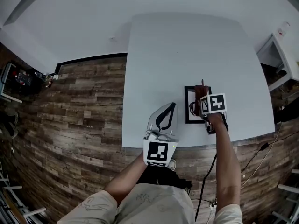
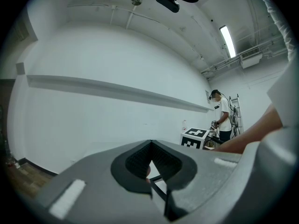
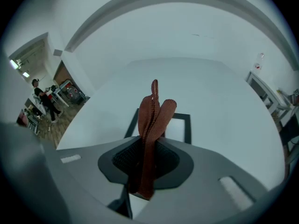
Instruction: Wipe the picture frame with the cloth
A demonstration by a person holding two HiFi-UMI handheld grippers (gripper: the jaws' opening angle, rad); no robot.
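A black picture frame (image 1: pixel 188 107) with a white inside lies flat on the white table (image 1: pixel 187 50), near its front right edge. My right gripper (image 1: pixel 201 101) hovers over the frame, shut on a rust-brown cloth (image 1: pixel 202 88) that sticks up past the jaws. In the right gripper view the folded cloth (image 3: pixel 152 115) is pinched by that gripper (image 3: pixel 147 146), with the frame (image 3: pixel 176 130) just beyond it. My left gripper (image 1: pixel 171 108) is at the table's front edge, left of the frame, shut and holding nothing. In its own view the left gripper (image 2: pixel 151 158) faces a white wall.
A white shelf unit (image 1: pixel 279 55) stands off the table's right side. Wood floor (image 1: pixel 74 111) lies to the left and a cable (image 1: pixel 205 185) hangs by the front edge. A person (image 2: pixel 225 118) stands far off. My right gripper's marker cube (image 2: pixel 195 137) shows in the left gripper view.
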